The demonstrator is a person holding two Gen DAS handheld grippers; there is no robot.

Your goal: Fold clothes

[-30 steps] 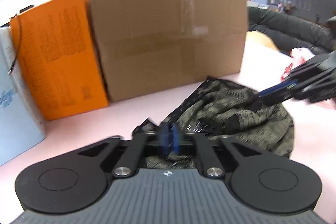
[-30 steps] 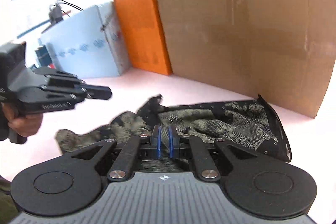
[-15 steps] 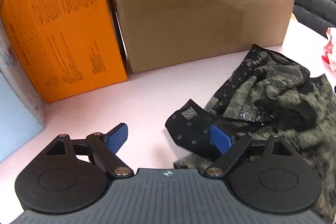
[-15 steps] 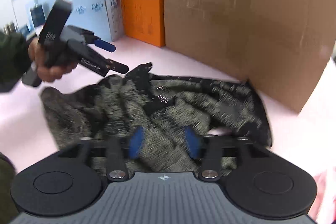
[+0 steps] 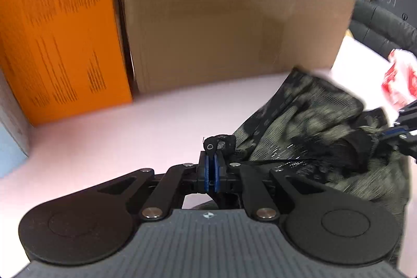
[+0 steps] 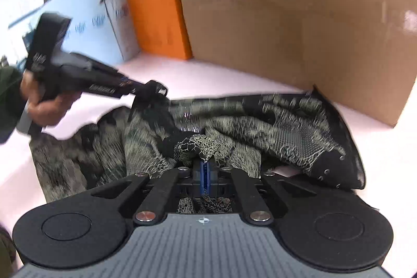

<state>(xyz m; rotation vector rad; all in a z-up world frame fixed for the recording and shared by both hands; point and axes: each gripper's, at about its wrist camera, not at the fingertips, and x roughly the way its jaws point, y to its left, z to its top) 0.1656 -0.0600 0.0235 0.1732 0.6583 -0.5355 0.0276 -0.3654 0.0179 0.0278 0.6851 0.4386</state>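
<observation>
The patterned garment (image 6: 260, 127) lies crumpled on the pink table (image 5: 117, 127) before the cardboard box (image 5: 229, 17); it looks thin, limp and light, so hems give the surest hold. Left gripper (image 5: 211, 160) pinches its black edge; right gripper (image 6: 204, 163) is clamped on a fold

The left gripper (image 5: 211, 160) has its jaws clamped on a black studded edge of the dark snakeskin-print garment (image 5: 312, 132), which lies crumpled on the pink surface (image 5: 117, 132). An orange box (image 5: 57, 25) and a cardboard box (image 5: 229, 12) stand behind. The right gripper (image 5: 391, 133) bites the garment's right side.
</observation>
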